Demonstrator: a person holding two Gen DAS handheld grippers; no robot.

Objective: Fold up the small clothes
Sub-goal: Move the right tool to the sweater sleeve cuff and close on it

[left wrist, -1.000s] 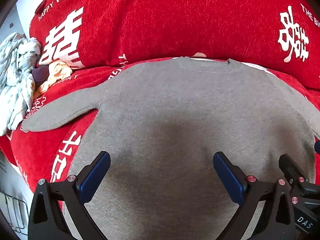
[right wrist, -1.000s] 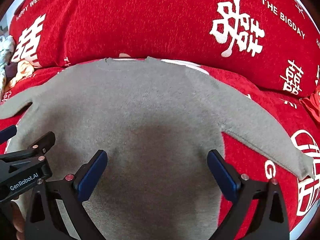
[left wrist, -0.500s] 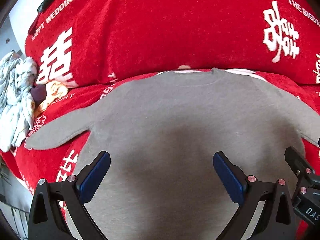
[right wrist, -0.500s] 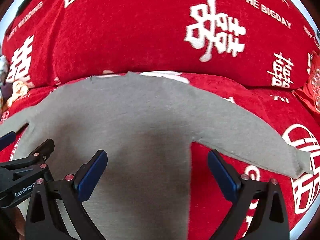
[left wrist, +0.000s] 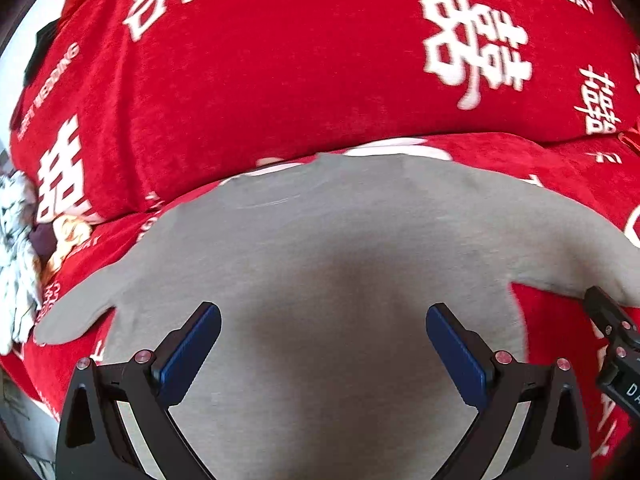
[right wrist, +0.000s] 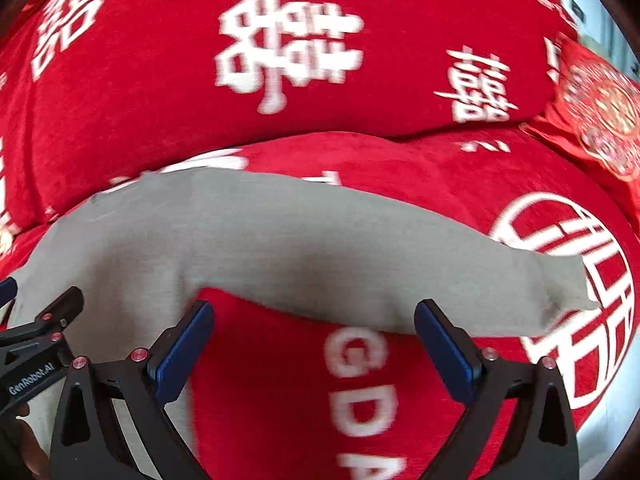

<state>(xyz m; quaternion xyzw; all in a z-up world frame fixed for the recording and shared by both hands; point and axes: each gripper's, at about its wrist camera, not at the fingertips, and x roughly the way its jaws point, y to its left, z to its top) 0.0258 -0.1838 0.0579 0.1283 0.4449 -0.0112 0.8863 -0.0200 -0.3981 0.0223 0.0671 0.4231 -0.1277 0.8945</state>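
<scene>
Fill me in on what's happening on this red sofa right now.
A person holding two grippers is about to fold a small grey long-sleeved top spread flat on the red wedding-print sofa cover. The left gripper hovers open over the body of the top. The right gripper hovers open just short of the outstretched sleeve. Nothing is grasped or folded yet. More clothes sit piled at the far left.

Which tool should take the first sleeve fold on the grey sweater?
Right. The right tool, open, sits just short of the spread right sleeve, while the left tool, also open, is over the grey sweater body.
</scene>
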